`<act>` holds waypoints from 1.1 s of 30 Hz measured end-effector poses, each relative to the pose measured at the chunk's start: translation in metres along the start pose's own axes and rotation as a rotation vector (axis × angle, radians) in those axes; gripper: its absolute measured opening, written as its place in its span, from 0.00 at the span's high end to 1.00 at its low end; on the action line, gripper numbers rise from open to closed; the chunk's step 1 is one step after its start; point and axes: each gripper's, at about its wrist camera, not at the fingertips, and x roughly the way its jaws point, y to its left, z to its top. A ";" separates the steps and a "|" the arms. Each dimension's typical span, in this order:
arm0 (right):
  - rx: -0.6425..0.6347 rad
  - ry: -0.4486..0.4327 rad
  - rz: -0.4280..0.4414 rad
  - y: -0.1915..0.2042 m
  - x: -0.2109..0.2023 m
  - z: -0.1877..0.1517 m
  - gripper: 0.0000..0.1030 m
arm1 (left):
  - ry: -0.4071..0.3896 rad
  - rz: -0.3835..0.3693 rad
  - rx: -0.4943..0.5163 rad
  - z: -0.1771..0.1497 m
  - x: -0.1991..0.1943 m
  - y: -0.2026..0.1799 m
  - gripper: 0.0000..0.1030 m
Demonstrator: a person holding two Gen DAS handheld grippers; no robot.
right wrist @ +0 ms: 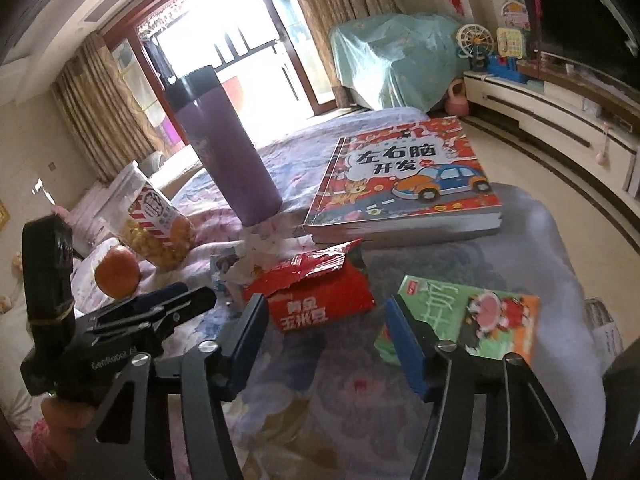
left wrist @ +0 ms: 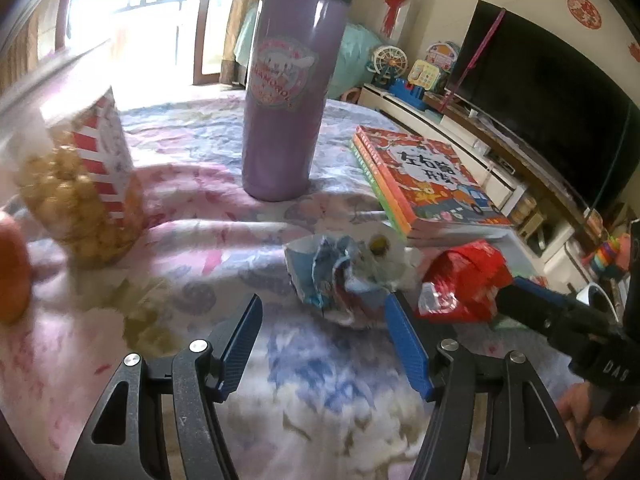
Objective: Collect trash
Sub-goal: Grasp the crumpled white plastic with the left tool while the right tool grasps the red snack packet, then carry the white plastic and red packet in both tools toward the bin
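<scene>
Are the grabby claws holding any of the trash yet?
No, nothing yet. The left gripper is open in front of the crumpled blue wrapper, and the right gripper is open just short of the red snack bag.

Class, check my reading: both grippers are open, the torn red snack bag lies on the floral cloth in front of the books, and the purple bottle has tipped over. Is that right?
Not quite: the purple bottle stands upright on the floral cloth, as the right wrist view shows. The rest holds: the left gripper and right gripper are open, and the red snack bag lies before the books.

Both grippers: black metal frames w/ silver screws, blue ribbed fingers (left wrist: 406, 344); white lettering on bodies; bare skin hand (left wrist: 580, 412).
</scene>
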 end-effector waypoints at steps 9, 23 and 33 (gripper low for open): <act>0.005 0.028 0.017 -0.006 0.011 -0.002 0.97 | 0.018 -0.051 0.043 0.005 0.029 -0.005 0.84; -0.005 -0.031 0.065 0.011 -0.032 -0.017 0.99 | -0.055 -0.057 0.007 -0.035 -0.044 0.000 0.86; 0.018 -0.059 0.059 0.006 -0.081 -0.051 1.00 | -0.078 -0.099 0.002 -0.069 -0.096 -0.009 0.86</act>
